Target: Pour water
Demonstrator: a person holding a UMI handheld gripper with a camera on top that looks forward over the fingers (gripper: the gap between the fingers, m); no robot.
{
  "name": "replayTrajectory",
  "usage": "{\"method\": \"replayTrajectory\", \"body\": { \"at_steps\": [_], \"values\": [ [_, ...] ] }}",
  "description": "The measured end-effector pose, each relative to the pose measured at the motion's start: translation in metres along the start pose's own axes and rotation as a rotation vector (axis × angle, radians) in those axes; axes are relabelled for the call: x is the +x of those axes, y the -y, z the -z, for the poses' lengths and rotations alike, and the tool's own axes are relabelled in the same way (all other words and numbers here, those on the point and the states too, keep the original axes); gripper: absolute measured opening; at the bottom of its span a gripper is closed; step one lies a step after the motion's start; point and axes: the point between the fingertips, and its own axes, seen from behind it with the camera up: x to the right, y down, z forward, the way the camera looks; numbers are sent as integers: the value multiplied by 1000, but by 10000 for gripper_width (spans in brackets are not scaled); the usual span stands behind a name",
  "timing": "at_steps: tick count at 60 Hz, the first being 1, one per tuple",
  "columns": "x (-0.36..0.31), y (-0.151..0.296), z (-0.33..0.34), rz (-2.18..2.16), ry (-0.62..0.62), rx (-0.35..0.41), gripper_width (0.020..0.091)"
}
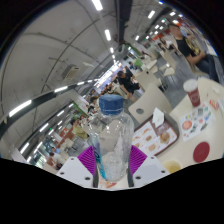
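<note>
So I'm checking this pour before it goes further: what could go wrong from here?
1. The clear plastic water bottle with a blue cap sits between the purple-padded gripper fingers with its cap on; tipping it now would likely pour nothing.
2. The thin plastic could buckle or slip under the squeeze.
3. The red-and-white paper cup stands well beyond the bottle on a cluttered table, so swinging toward it may knock the nearby items.

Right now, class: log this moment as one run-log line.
gripper: shut on water bottle | bottle: upright, blue cap on | red cup: beyond, right | pour: not begun
</note>
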Motion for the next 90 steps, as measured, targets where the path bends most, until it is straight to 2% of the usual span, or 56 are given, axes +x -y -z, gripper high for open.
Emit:
{"method": "replayTrajectory", "body": {
  "at_steps": [8, 17, 22, 33, 49, 53, 65, 69, 71, 73, 74, 76, 80, 90],
  "values": [
    [12, 72, 26, 389, -57, 102, 389],
    [77, 108, 46, 655, -180, 133, 389],
    [130, 106, 49, 703, -241, 109, 387],
    [229, 64, 42, 719, -314, 1, 386],
    [294, 12, 46, 705, -346, -96, 399],
    [291, 11, 49, 727, -331, -60, 395],
    [292, 9, 44, 714, -341, -69, 524],
    [296, 5, 51, 714, -377, -107, 571],
    [298, 2, 56, 711, -400, -137, 677],
    [297, -2, 60, 707, -410, -160, 845],
    [295, -3, 63, 703, -413, -167, 867],
    [295, -2, 66, 696, -423, -174, 816],
    [280, -1, 89, 686, -460, -177, 863],
    [240, -16, 145, 666, -535, -250, 851]
  ]
}}
